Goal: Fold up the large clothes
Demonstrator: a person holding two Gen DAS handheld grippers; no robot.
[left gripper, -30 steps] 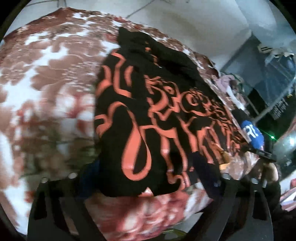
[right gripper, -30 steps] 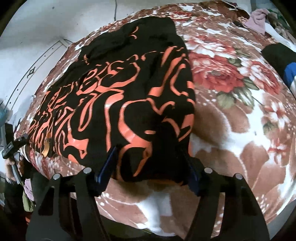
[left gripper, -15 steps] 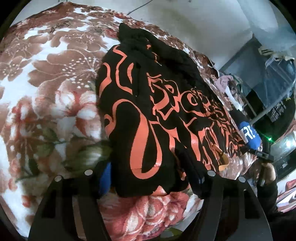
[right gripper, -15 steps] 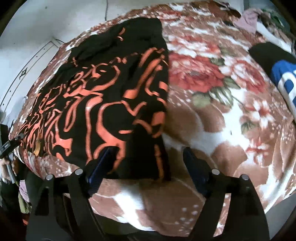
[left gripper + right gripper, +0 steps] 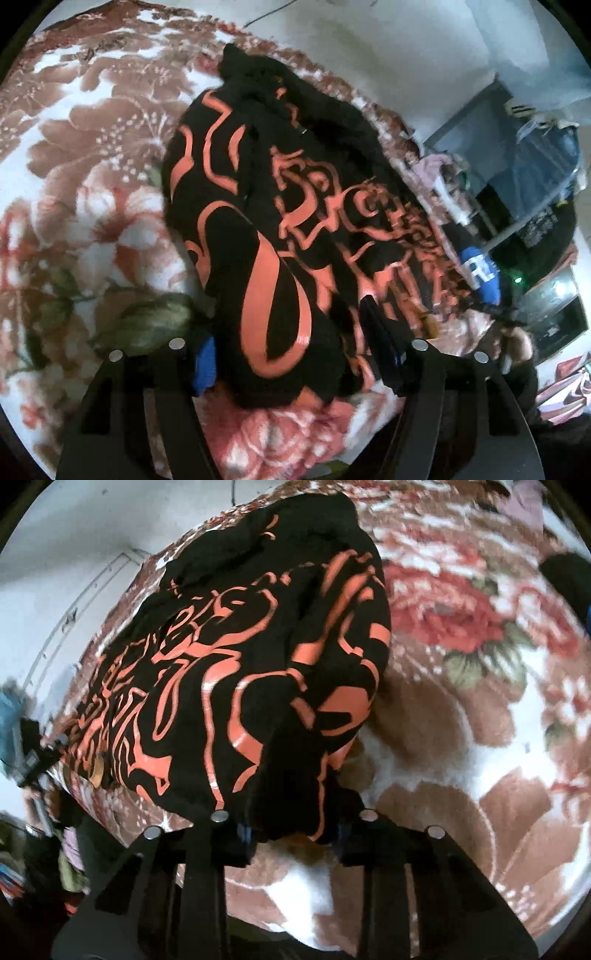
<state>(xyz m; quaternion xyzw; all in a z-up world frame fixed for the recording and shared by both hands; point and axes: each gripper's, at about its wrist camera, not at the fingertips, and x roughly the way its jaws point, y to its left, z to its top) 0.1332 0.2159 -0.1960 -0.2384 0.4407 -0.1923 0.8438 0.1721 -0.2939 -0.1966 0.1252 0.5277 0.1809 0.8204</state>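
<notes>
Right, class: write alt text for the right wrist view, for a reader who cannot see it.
The right gripper pinches the near edge of a black garment with orange lettering, bunching the cloth between its fingers. The garment lies spread over a floral blanket in brown, red and white.

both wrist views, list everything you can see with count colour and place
garment: 1, black with orange print, lying on the blanket, near hem between both grippers' fingers
blanket: 1, white, brown and red floral, under the garment
blue-and-black cloth: 1, white lettering, blanket's far right edge
pink clothes: small pile, beyond the blanket
left gripper: 1, black, fingers either side of the hem
right gripper: 1, black, closed on the hem
</notes>
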